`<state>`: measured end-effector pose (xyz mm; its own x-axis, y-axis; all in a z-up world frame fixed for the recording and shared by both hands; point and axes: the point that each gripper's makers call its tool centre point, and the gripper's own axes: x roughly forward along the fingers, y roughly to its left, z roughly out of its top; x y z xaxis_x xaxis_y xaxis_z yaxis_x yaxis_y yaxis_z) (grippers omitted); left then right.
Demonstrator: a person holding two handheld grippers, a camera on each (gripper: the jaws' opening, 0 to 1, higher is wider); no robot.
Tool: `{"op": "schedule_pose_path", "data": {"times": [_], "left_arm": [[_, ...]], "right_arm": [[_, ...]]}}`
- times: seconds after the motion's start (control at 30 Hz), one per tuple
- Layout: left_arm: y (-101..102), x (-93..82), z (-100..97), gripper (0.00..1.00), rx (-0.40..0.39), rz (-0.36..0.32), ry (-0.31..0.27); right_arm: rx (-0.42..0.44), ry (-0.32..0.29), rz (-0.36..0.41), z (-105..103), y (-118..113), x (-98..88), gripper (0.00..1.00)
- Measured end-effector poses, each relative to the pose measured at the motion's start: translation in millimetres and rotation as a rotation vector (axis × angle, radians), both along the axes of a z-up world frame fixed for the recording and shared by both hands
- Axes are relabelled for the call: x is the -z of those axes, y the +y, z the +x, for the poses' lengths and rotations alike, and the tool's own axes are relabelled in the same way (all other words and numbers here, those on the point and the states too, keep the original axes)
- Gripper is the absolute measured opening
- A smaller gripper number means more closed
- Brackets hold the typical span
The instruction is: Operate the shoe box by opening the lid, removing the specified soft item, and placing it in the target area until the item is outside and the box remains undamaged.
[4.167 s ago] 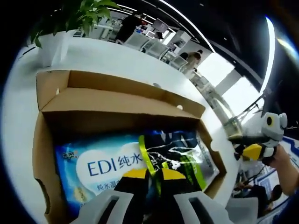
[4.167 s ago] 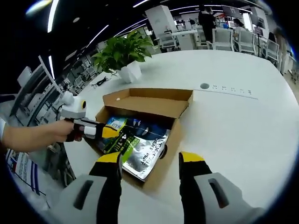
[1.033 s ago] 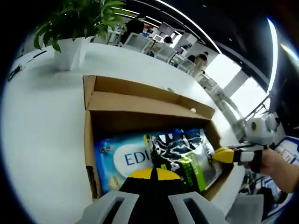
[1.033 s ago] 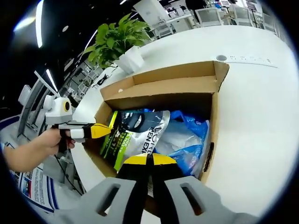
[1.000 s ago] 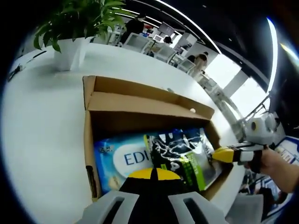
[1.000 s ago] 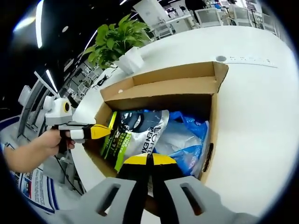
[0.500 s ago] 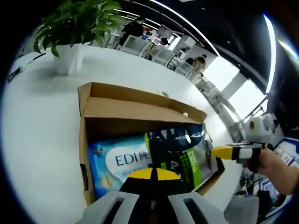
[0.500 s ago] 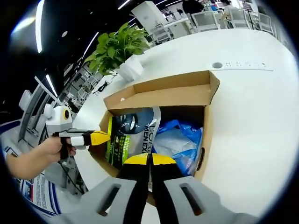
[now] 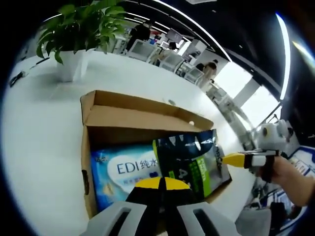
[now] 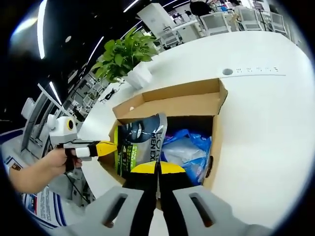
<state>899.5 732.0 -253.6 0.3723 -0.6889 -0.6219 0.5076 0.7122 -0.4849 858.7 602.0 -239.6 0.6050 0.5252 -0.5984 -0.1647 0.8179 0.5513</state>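
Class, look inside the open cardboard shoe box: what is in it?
Inside the shoe box lie a blue wipes pack and a dark pouch with green print, the pouch partly over the pack. The box floor beneath them is covered.

A white table (image 10: 266, 123) carries an open cardboard box (image 10: 179, 103) at its middle and a potted plant (image 10: 129, 59) at eleven o'clock

Brown shoe box (image 9: 142, 114), black-and-green pouch (image 9: 189, 157), blue wipes pack (image 9: 125, 172).
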Motion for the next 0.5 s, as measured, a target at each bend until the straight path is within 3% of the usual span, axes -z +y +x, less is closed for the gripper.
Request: {"op": "schedule_pose_path", "data": {"times": [0.37, 0.5], "left_arm": [[-11.6, -18.6, -10.8, 0.00, 0.014, 0.025, -0.045], [-21.5, -34.2, -7.9, 0.00, 0.052, 0.061, -0.099]], "right_arm": [[-0.012, -0.033, -0.003, -6.1, -9.8, -16.9, 0.00], [-0.007, -0.045, -0.001, -8.6, -18.0, -22.8, 0.00]]}}
